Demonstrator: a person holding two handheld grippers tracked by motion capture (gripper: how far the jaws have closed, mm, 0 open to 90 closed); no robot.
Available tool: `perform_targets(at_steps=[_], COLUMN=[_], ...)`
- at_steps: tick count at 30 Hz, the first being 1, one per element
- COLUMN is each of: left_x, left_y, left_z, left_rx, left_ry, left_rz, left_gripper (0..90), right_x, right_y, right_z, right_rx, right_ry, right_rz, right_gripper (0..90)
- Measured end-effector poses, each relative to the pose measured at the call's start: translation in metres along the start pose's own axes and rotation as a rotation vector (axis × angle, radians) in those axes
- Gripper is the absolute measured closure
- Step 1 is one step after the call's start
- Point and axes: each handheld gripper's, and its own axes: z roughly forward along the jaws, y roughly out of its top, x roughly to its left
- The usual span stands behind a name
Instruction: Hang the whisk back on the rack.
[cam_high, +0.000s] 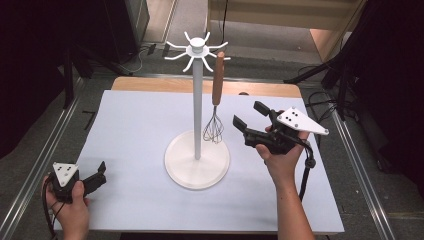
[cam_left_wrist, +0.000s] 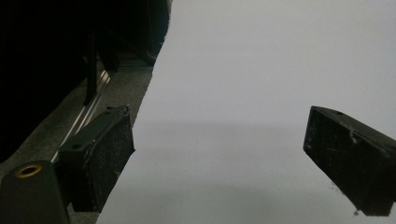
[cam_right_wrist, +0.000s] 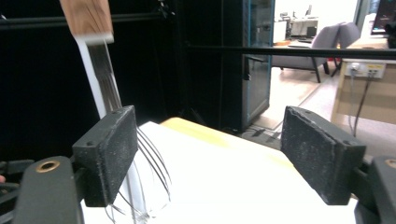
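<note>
Your left tongs (cam_high: 101, 172) sit well to the left of the white metal stand with a round base and hooked top (cam_high: 197, 100), low at the near-left part of the pale lilac-grey surface (cam_high: 130, 125). Jaws stand released, nothing between them; in the left gripper view the left tongs (cam_left_wrist: 217, 158) look along bare surface (cam_left_wrist: 261, 70) beside its edge.

The stand is upright mid-surface. The wire whisk with a brown wooden handle (cam_high: 216, 105) hangs from a hook on the stand's right side, handle up, wire loops down just above the base, close beside the pole.

Your right tongs (cam_high: 251, 115) are just right of the stand, beside the whisk's wires, tilted and pointing toward them. Jaws released, wide apart, not gripping. In the right gripper view the right tongs (cam_right_wrist: 208, 154) are spread; the whisk (cam_right_wrist: 116, 140) hangs at the left jaw, wires partly behind it, nothing pressed between the pads. Whether the jaw touches the wires, can't tell.
</note>
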Motion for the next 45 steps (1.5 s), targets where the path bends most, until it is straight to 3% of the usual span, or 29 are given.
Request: perform_targets(at_steps=[7, 12, 19, 23, 30, 35, 40, 45], left_x=[0.000, 0.000, -0.001, -0.001, -0.002, -0.002, -0.002, -0.003], left_y=[0.000, 0.000, 0.000, 0.000, 0.000, 0.000, 0.000, 0.000], left_z=[0.000, 0.000, 0.000, 0.000, 0.000, 0.000, 0.000, 0.000], left_rx=[0.000, -0.002, 0.001, 0.000, 0.000, 0.000, 0.001, 0.001], left_ry=[-0.001, 0.000, 0.001, 0.006, 0.011, 0.011, 0.009, 0.009], left_rz=[0.000, -0.002, 0.005, 0.008, 0.012, 0.015, 0.020, 0.021], left_gripper=[9.3, 9.3, 9.3, 9.3, 9.3, 9.3, 9.2, 9.3], right_x=[-0.005, -0.010, -0.021, -0.029, -0.042, -0.057, -0.067, -0.079], right_y=[-0.021, -0.040, -0.063, -0.082, -0.098, -0.107, -0.117, -0.129], right_z=[-0.007, -0.017, -0.031, -0.046, -0.064, -0.087, -0.102, -0.121], right_rx=[0.030, 0.048, 0.066, 0.089, 0.113, 0.128, 0.149, 0.167], right_ry=[-0.035, -0.124, -0.188, -0.230, -0.292, -0.367, -0.400, -0.432], right_rz=[0.005, -0.002, 0.022, 0.043, 0.053, 0.060, 0.072, 0.115], right_gripper=[15.6, 15.2, 14.6, 14.9, 14.9, 14.9, 14.9, 14.9])
